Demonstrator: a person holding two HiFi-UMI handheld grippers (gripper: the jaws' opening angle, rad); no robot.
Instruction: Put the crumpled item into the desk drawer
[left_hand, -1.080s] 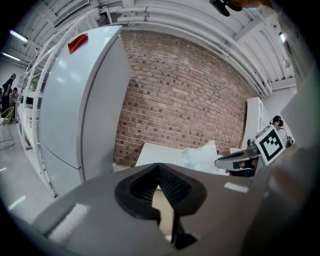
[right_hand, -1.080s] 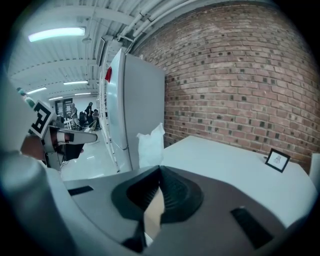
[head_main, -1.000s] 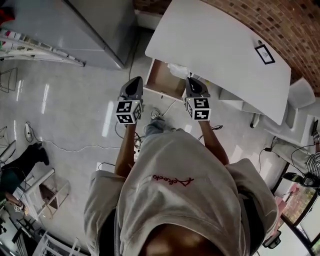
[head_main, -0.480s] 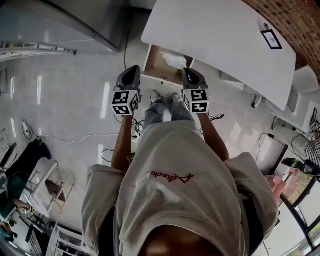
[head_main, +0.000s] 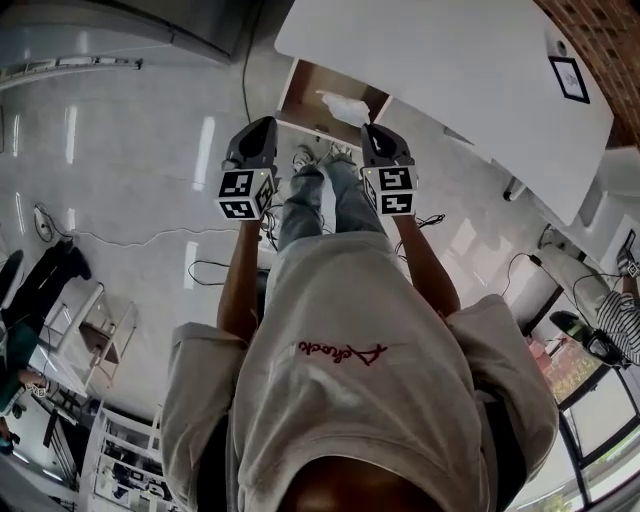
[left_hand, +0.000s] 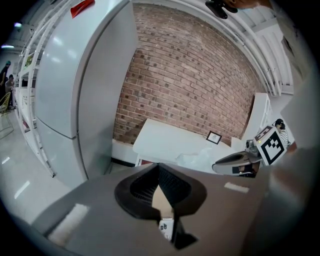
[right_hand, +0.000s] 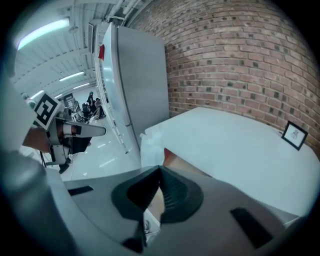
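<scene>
The crumpled white item (head_main: 345, 107) lies in the open drawer (head_main: 300, 98) under the bench (head_main: 450, 70), with cables (head_main: 205, 266) on the floor nearby. The left gripper (head_main: 262, 126) and right gripper (head_main: 372, 131) hover before it, clenched and empty. The person's legs (head_main: 320, 200) show more than before.

Drawer (head_main: 318, 95): open, under the white desk (head_main: 450, 70).
Crumpled item (head_main: 343, 106): white, in the drawer's right part.
Left gripper (head_main: 262, 125): just left of the drawer.
Right gripper (head_main: 371, 130): at the drawer's right end.

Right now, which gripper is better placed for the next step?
Right gripper: its tongs appear shut on the crumpled item at the drawer. The left gripper, shut and empty, sits left of it.
</scene>
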